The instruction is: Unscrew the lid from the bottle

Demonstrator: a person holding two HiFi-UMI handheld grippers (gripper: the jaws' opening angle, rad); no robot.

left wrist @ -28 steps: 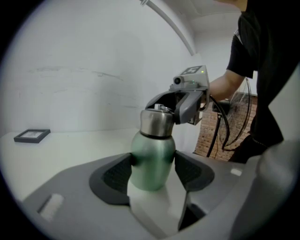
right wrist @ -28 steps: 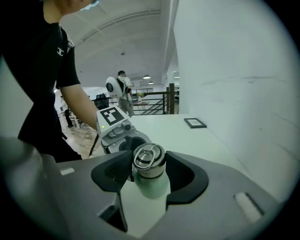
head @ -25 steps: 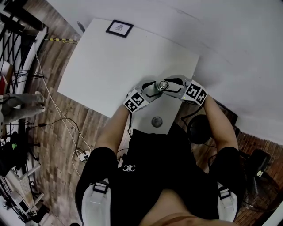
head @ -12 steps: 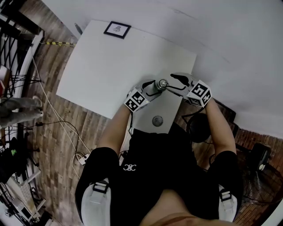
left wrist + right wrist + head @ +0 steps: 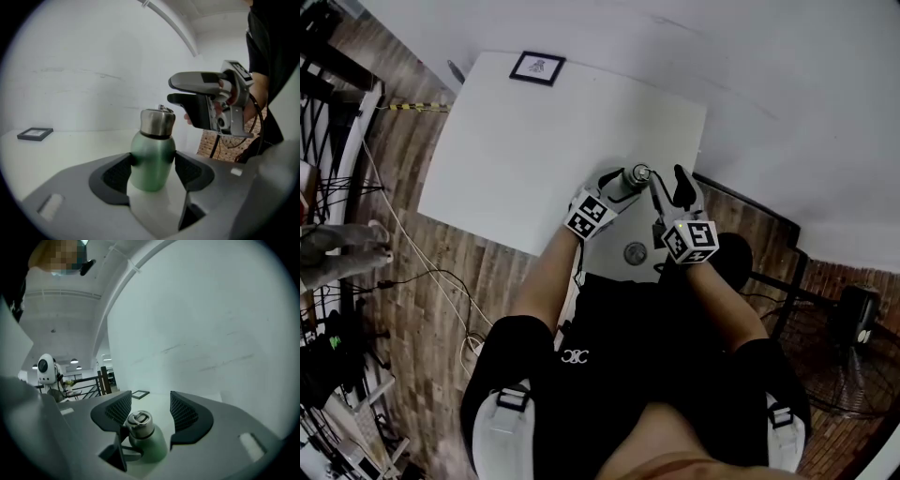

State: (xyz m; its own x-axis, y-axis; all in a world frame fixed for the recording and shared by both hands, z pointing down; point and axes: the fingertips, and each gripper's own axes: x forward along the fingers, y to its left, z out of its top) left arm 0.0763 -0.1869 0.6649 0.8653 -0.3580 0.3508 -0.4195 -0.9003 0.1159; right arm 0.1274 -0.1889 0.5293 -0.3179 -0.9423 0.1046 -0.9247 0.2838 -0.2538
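A green bottle (image 5: 151,166) with a steel lid (image 5: 157,122) stands upright near the front right corner of the white table (image 5: 534,150). My left gripper (image 5: 153,172) is shut on the bottle's body, with both pads pressed on its sides. In the head view the bottle (image 5: 628,182) leans out of the left gripper (image 5: 614,190). My right gripper (image 5: 667,178) hangs just right of the lid (image 5: 642,172), apart from it. In the right gripper view its jaws (image 5: 149,411) stand open, and the lid (image 5: 139,420) sits low between them, touching neither pad.
A small framed picture (image 5: 536,67) lies at the table's far corner. A round grey disc (image 5: 635,252) rests on the near edge. A white wall runs behind the table. Cables and wooden floor lie to the left, and a fan (image 5: 853,323) stands at the right.
My right gripper has come off the lid and swung from the bottle's right round toward the person. The left gripper and bottle have stayed put.
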